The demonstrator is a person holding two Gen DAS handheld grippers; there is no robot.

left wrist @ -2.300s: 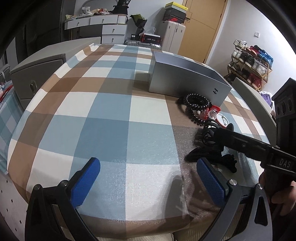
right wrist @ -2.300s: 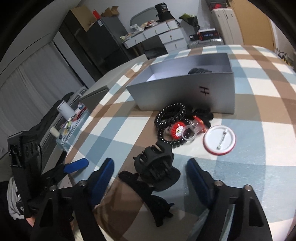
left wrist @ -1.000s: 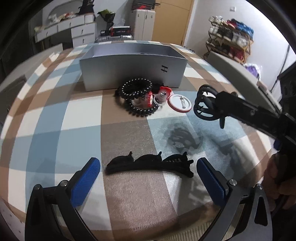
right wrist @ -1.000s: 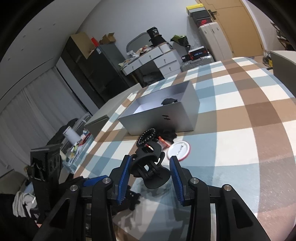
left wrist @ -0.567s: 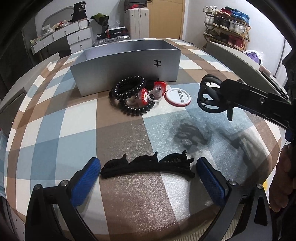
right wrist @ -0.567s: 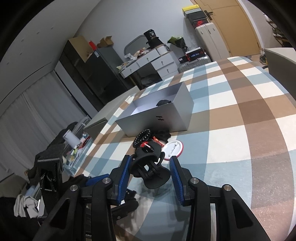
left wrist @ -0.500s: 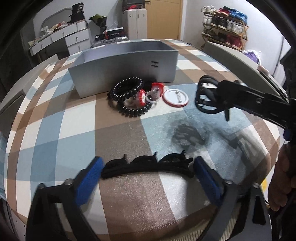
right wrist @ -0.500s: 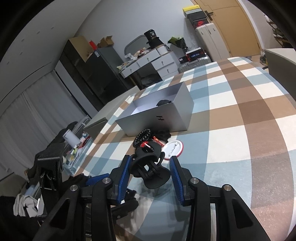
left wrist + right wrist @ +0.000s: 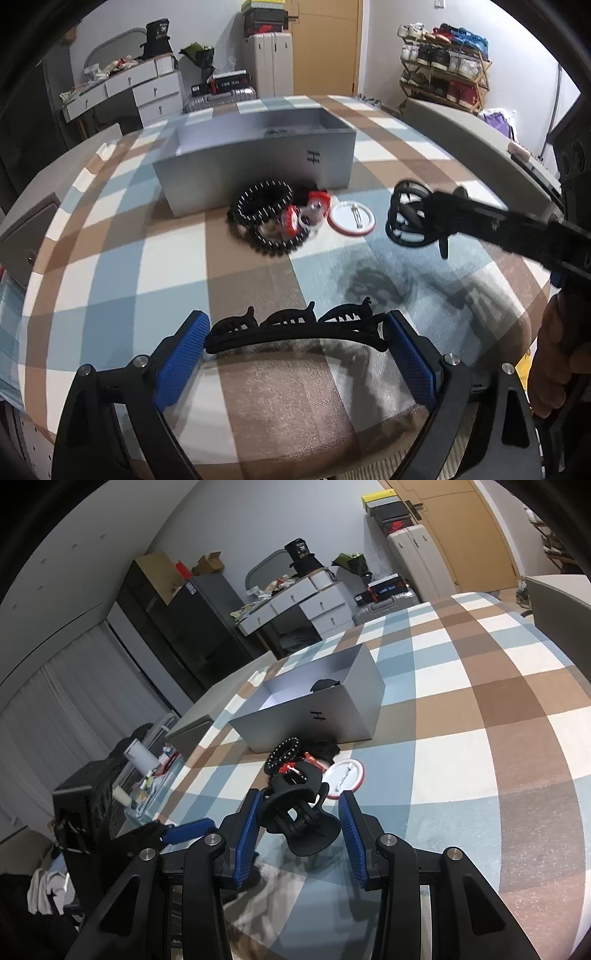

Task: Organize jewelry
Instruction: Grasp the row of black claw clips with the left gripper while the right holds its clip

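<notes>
Straddling the long black plastic hair clip (image 9: pixel 295 330), the left tool (image 9: pixel 295 354) is standing open; it should be squeezing evenly while the right tool (image 9: pixel 297 825) is gripping the black claw clip (image 9: pixel 299 812) near the grey cardboard box (image 9: pixel 258 158).

Left gripper (image 9: pixel 295 350) angled steeply down over the desk (image 9: pixel 147 258), blue pads spread wide, flanking the ends of a long black hair clip (image 9: pixel 295 328). Right gripper (image 9: pixel 299 834) raised, tilted gently down, pads clamped on a black claw clip (image 9: pixel 299 812). Bare hand (image 9: pixel 554 354) wrapped round the right gripper's handle.
</notes>
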